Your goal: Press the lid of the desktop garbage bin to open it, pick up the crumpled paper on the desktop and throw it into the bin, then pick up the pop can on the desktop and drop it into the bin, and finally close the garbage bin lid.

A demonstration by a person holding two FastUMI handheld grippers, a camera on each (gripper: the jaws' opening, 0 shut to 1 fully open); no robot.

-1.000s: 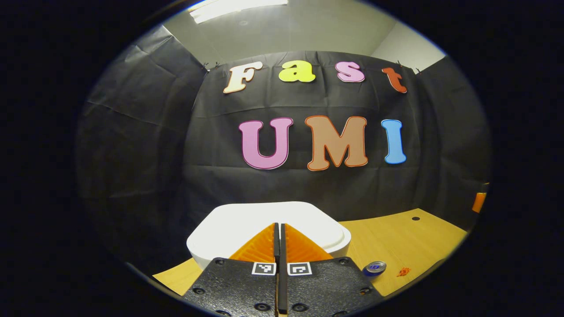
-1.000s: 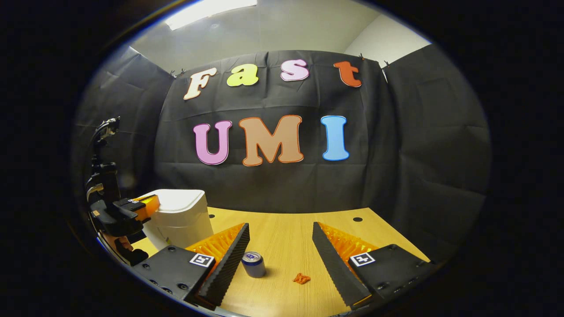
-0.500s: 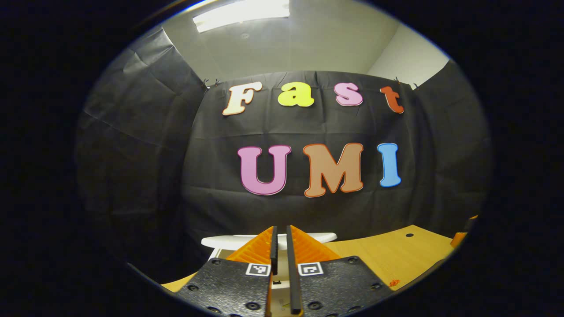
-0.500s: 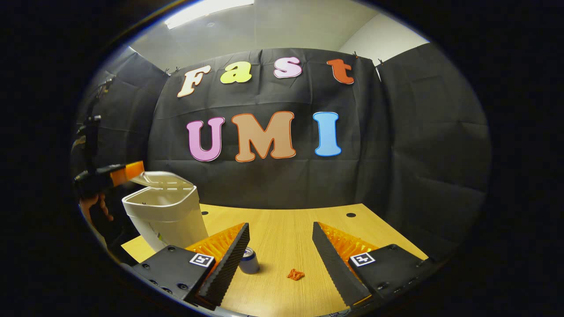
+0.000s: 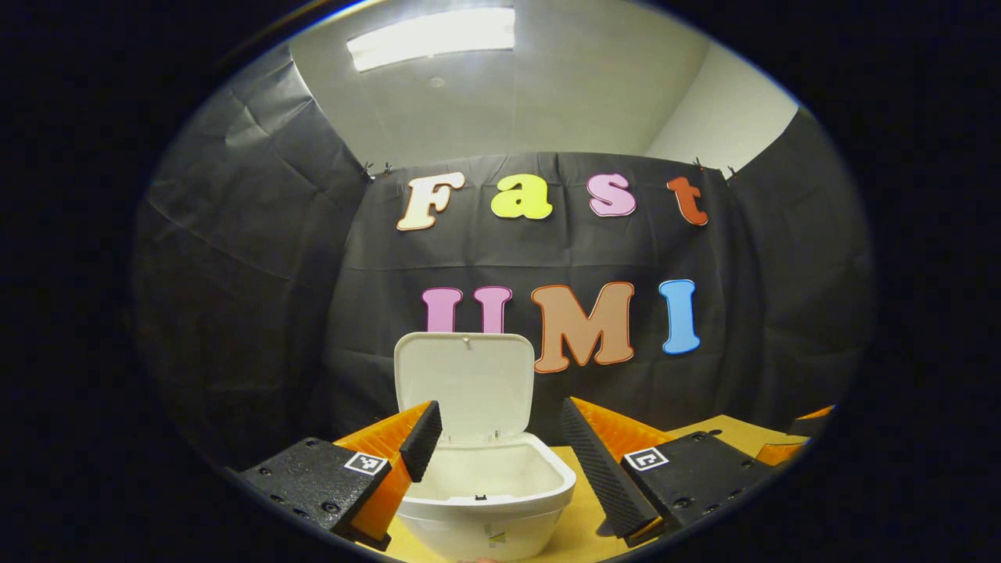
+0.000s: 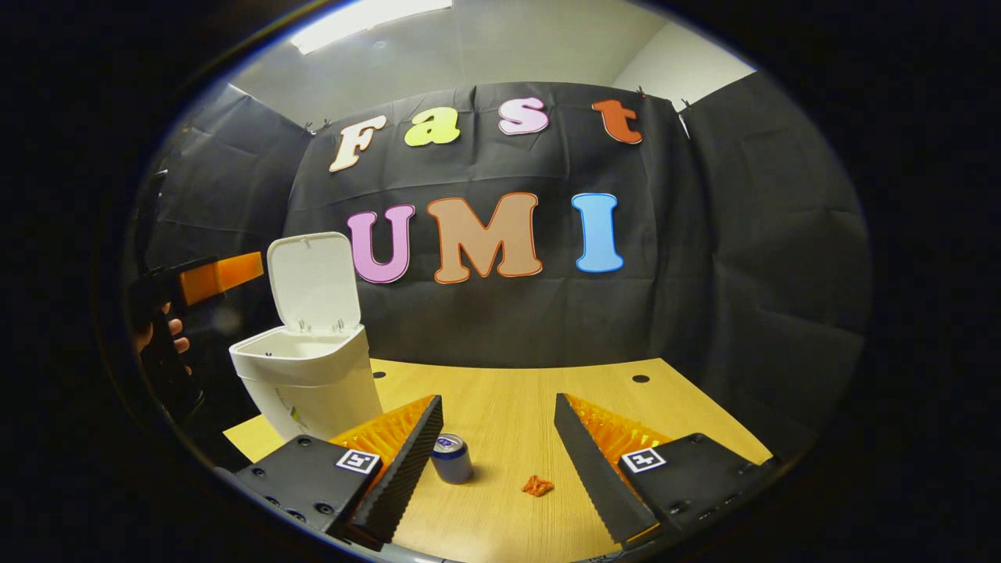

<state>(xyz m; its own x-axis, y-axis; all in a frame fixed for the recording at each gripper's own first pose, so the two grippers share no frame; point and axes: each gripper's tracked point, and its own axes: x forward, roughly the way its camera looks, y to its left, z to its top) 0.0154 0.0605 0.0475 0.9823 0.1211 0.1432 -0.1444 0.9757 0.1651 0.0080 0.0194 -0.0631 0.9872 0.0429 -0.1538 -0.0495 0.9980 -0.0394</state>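
Step in hand: lid-opening appears complete; the paper pick-up is judged to come next.
Bin: white plastic desktop garbage bin (image 6: 306,383) stands at the left of the pale wooden desktop (image 6: 508,391), near its edge.
Lid: white hinged lid (image 5: 464,383) stands upright at the back of the bin; the interior shows nothing inside in the left gripper view.
Left gripper: left gripper (image 5: 500,442) sits above and in front of the bin mouth, jaws spread wide, holding nothing. In the right gripper view it is raised beside the lid, with a hand (image 6: 160,336) on its handle.
Right gripper: right gripper (image 6: 499,446) hangs low over the desktop, jaws apart and empty.
Paper: small orange crumpled paper (image 6: 537,485) lies on the desktop between the right gripper's fingers, nearer the right one, untouched.
Can: blue-and-silver pop can (image 6: 452,458) stands upright just beside the right gripper's left finger, left of the paper.
Next move, judged: lower the right gripper over the paper and close gently; the scrap is small and flat, so the tips must reach the desktop. Avoid knocking the can.
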